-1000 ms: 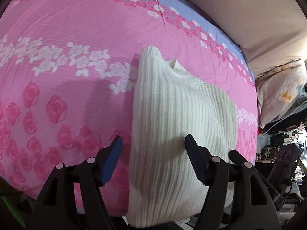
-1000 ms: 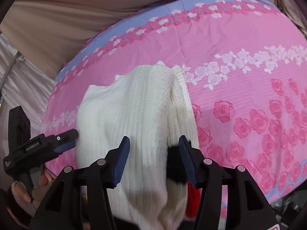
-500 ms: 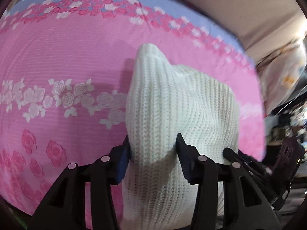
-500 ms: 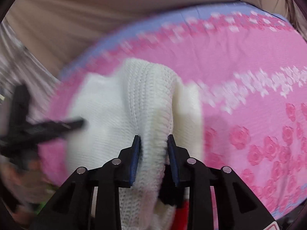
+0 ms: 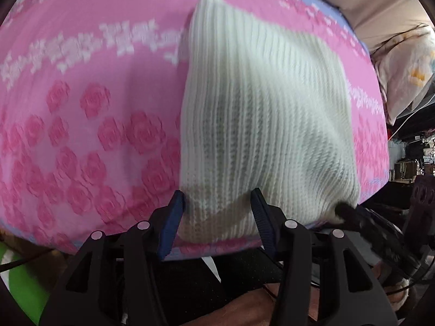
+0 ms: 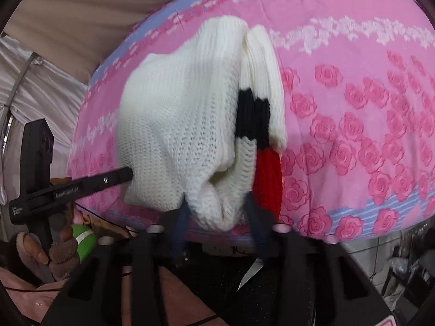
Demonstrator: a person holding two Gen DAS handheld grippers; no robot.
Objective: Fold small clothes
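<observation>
A white ribbed knit sweater [image 5: 261, 114] lies on the pink rose-print bedsheet [image 5: 81, 108], its near hem at the bed's front edge. My left gripper [image 5: 217, 206] has that hem between its blue pads; the jaws are closing and pinch the knit. It also shows in the right wrist view as the left gripper [image 6: 119, 176] at the sweater's left corner. My right gripper [image 6: 217, 214] is closing on a bunched fold of the sweater [image 6: 176, 114], pads pressing it. A sleeve with black and red bands [image 6: 263, 174] hangs beside that fold.
A flowered pillow [image 5: 402, 62] lies at the bed's right end, with dark clutter [image 5: 407, 157] below it. Beige fabric [image 6: 81, 13] rises behind the bed. A person's hand [image 6: 30, 247] holds the left gripper near a green object [image 6: 84, 239].
Both grippers went from wide open around the hem to pinching it. The sweater has slid toward the bed's near edge, and the banded sleeve now shows.
</observation>
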